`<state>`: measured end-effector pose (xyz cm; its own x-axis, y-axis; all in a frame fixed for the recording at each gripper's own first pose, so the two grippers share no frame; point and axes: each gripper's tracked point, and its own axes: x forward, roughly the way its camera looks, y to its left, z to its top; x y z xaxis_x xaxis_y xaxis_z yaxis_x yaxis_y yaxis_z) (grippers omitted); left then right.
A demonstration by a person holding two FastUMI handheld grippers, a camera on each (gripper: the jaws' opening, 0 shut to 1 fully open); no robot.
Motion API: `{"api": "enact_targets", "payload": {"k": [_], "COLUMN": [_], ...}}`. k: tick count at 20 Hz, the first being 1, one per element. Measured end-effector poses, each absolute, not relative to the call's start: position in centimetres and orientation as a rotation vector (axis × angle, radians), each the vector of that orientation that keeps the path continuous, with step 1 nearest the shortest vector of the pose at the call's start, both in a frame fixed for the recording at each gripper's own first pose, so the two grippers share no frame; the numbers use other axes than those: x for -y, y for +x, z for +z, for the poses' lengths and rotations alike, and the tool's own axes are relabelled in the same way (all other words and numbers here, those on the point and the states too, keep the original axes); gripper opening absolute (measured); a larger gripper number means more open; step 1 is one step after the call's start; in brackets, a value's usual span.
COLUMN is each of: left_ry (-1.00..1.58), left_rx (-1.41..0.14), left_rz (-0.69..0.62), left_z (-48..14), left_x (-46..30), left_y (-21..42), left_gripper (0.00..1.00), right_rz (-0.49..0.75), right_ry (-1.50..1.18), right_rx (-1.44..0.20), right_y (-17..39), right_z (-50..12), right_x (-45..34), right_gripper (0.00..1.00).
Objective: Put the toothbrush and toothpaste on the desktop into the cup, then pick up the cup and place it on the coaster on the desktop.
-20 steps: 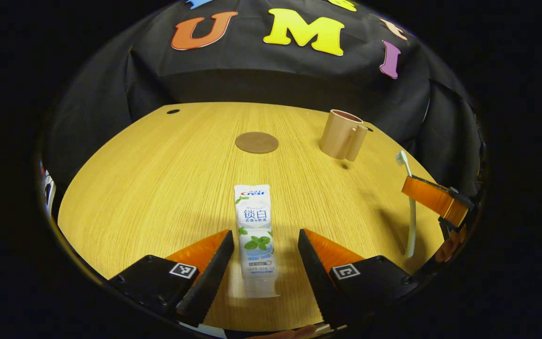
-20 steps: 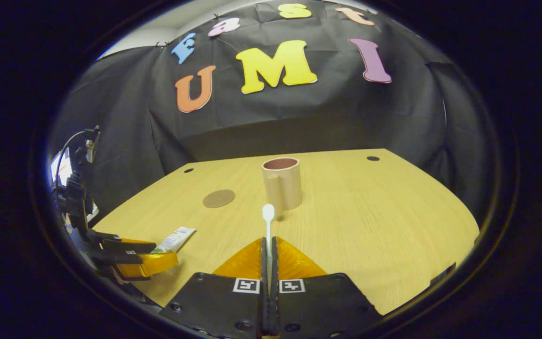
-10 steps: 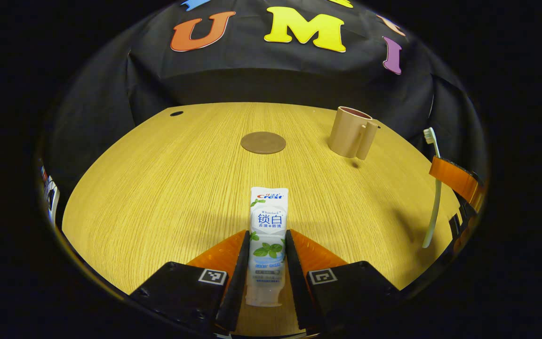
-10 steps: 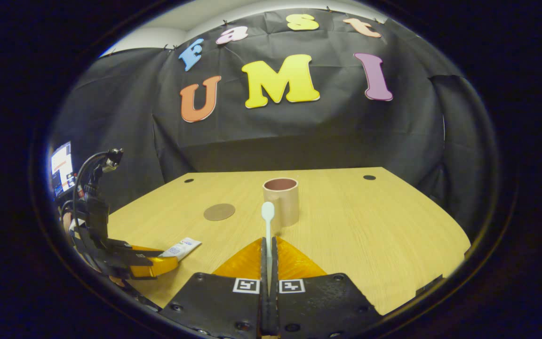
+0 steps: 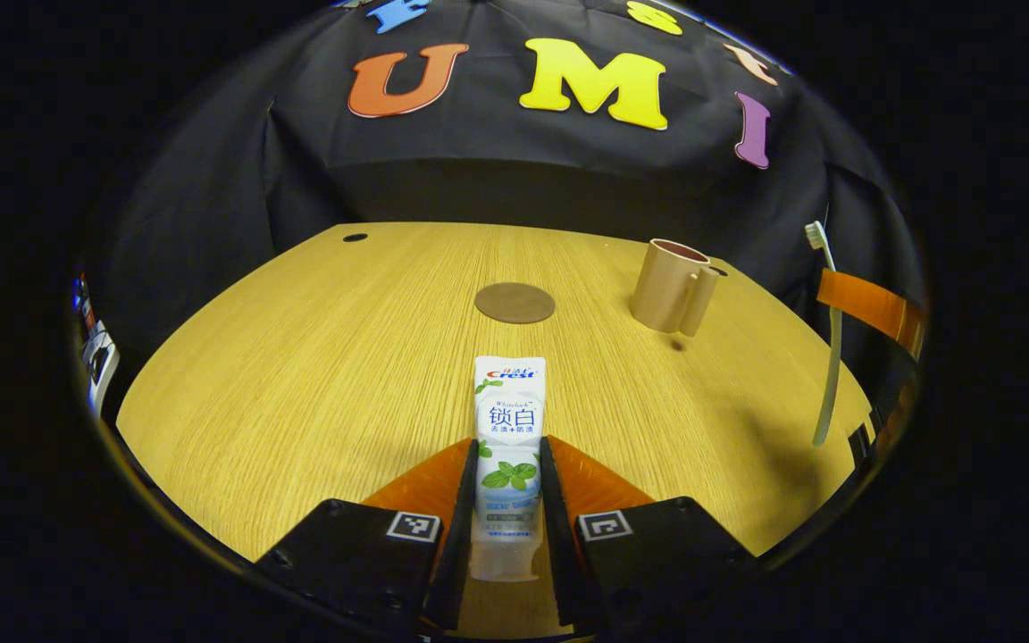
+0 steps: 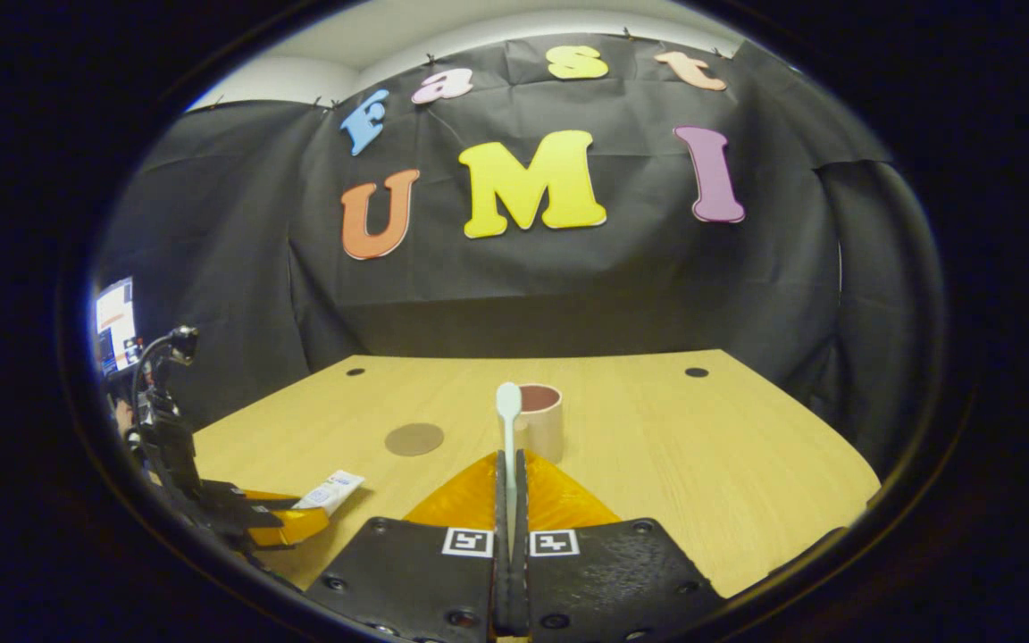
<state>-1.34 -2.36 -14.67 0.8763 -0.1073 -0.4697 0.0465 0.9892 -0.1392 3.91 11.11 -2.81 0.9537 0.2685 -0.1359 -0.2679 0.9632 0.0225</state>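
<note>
While both grippers hold their loads, loading the cup [image 6: 539, 420] comes next: right gripper [image 6: 509, 473] clamps toothbrush [image 6: 508, 429], cup at 12 o'clock; left gripper [image 5: 507, 482] pinches toothpaste [image 5: 507, 446], cup at 1 o'clock, coaster [image 5: 514, 303] at 12.

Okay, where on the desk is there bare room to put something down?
The widest bare patch of the desk lies left of the coaster and the toothpaste, out to the left edge. In the right gripper view, the wood right of the cup is bare too. It is tighter between coaster and cup, and at the near edge, where the left tool grips the toothpaste.
</note>
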Motion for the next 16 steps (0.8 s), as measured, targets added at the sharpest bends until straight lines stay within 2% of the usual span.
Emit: {"api": "enact_targets", "payload": {"k": [4, 5, 6, 7, 8, 9, 10, 16], "left_ry": [-0.104, -0.104, -0.103, -0.092, -0.081, -0.073, -0.066, -0.067], "left_rx": [-0.395, -0.373, -0.357, -0.342, -0.321, -0.304, -0.288, -0.268], "left_rz": [-0.107, -0.115, -0.119, -0.127, -0.131, -0.131, -0.133, -0.144], "left_z": [-12.0, -11.5, -11.1, -10.6, -10.1, -9.8, -9.4, -8.8], "left_x": [3.3, 3.7, 3.9, 4.2, 4.3, 4.3, 4.3, 4.2], "left_y": [-1.8, -1.8, -1.8, -2.0, -2.0, -2.0, -2.0, -1.7], "left_gripper": [0.42, 0.46, 0.42, 0.42, 0.46, 0.42, 0.42, 0.42], "right_rz": [0.273, 0.271, 0.259, 0.255, 0.253, 0.242, 0.238, 0.279], "right_ry": [0.024, 0.024, 0.023, 0.023, 0.024, 0.020, 0.023, 0.025], "right_rx": [-0.083, -0.062, -0.042, -0.028, -0.014, -0.008, -0.003, 0.028], "right_y": [6.2, 7.1, 8.1, 9.1, 10.2, 11.2, 12.3, 17.8], "right_z": [0.5, 1.6, 2.6, 3.5, 4.1, 4.7, 5.1, 7.2], "right_x": [-11.9, -12.0, -11.9, -12.0, -12.1, -12.0, -12.1, -14.9], "right_gripper": [0.00, 0.00, 0.00, 0.00, 0.00, 0.00, 0.00, 0.00]}}
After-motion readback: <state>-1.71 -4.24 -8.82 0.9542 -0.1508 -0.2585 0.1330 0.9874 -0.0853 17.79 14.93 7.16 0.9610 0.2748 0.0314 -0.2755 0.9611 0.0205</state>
